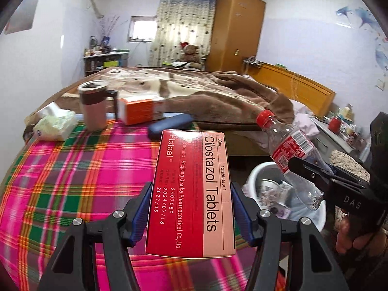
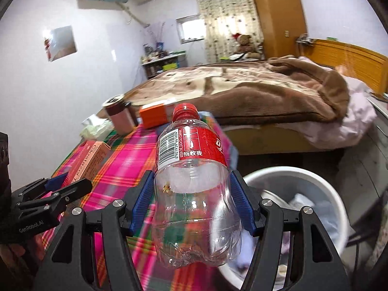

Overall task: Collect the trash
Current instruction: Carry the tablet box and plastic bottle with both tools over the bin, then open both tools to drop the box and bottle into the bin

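The left gripper (image 1: 191, 214) pinches a red and pink cardboard tablet box (image 1: 192, 194) across its long sides, holding it above the counter (image 1: 60, 181) with its pink, green and orange plaid cloth. The right gripper (image 2: 192, 201) clamps an empty clear plastic bottle with a red cap and red label (image 2: 194, 179) around its lower body, cap pointing away, over the counter's edge and beside the round white plastic bin (image 2: 303, 177) on the floor. Both pieces look light: the box is stiff enough along its edges but would likely crush if squeezed on its broad faces, and the bottle's thin wall is smooth and springy (it could slip or buckle), so the ribbed waist seems the best hold. The bin already holds crumpled paper and wrappers, with room left. On the counter's far side stand a pink and brown lidded mug (image 1: 93, 106), an orange and white carton (image 1: 141, 110), a dark blue case (image 1: 169, 126) and a pale green tissue pack (image 1: 55, 127).
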Motion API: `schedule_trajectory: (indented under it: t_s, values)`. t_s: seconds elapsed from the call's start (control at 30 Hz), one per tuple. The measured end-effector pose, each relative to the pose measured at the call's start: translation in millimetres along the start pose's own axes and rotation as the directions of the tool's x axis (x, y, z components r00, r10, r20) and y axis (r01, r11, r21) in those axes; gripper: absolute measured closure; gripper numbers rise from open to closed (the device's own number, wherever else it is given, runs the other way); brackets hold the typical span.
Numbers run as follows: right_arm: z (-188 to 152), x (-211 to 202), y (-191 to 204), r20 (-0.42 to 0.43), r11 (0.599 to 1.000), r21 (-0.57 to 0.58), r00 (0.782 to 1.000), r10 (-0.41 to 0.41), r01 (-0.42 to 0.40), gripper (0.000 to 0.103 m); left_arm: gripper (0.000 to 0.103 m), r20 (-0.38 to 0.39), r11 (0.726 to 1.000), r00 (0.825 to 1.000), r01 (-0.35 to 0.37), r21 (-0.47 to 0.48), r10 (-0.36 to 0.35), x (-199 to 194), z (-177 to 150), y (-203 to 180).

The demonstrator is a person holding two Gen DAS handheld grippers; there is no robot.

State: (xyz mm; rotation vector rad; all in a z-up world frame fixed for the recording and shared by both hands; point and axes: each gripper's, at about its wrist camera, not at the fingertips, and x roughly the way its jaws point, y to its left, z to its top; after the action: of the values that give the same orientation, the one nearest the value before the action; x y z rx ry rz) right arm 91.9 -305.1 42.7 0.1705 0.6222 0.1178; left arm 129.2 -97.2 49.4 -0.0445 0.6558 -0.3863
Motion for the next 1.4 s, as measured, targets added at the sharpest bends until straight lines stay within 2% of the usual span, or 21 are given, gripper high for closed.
schedule_trajectory:
  t_s: [0.3,0.43,0.7,0.83,1.07,1.13,1.23,1.4]
  values:
    - [-15,-9,-42,-0.023,0.991,0.071,0.993,-0.112,0.114,0.039,0.041,-0.049,0.992,0.993,0.108,0.064,-0.105,27,-6,-64]
    - [-22,-9,-59,-0.039,0.98,0.08,0.983,-0.178,0.18,0.039,0.041,-0.072,0.987,0.988,0.139,0.086,-0.133,42,-8,-89]
    - [-36,-10,-94,-0.083,0.964,0.12,0.97,-0.23,0.239,0.039,0.041,-0.119,0.975,0.981,0.167,0.145,-0.15,73,-14,-136]
    - [-41,-3,-106,-0.117,0.956,0.124,0.96,-0.253,0.267,0.039,0.041,-0.133,0.971,0.978,0.178,0.161,-0.158,87,-17,-149]
    - [-45,7,-122,-0.164,0.951,0.152,0.956,-0.244,0.269,0.038,0.041,-0.175,0.968,0.971,0.194,0.157,-0.166,106,-19,-156]
    - [-45,5,-125,-0.161,0.949,0.166,0.957,-0.243,0.268,0.038,0.032,-0.171,0.969,0.971,0.193,0.152,-0.166,108,-20,-157]
    - [-46,2,-126,-0.152,0.949,0.172,0.959,-0.239,0.264,0.034,0.03,-0.171,0.974,0.972,0.185,0.134,-0.161,109,-20,-153]
    - [-46,-3,-119,-0.138,0.952,0.166,0.962,-0.237,0.259,0.034,0.03,-0.168,0.977,0.973,0.181,0.117,-0.16,105,-21,-145]
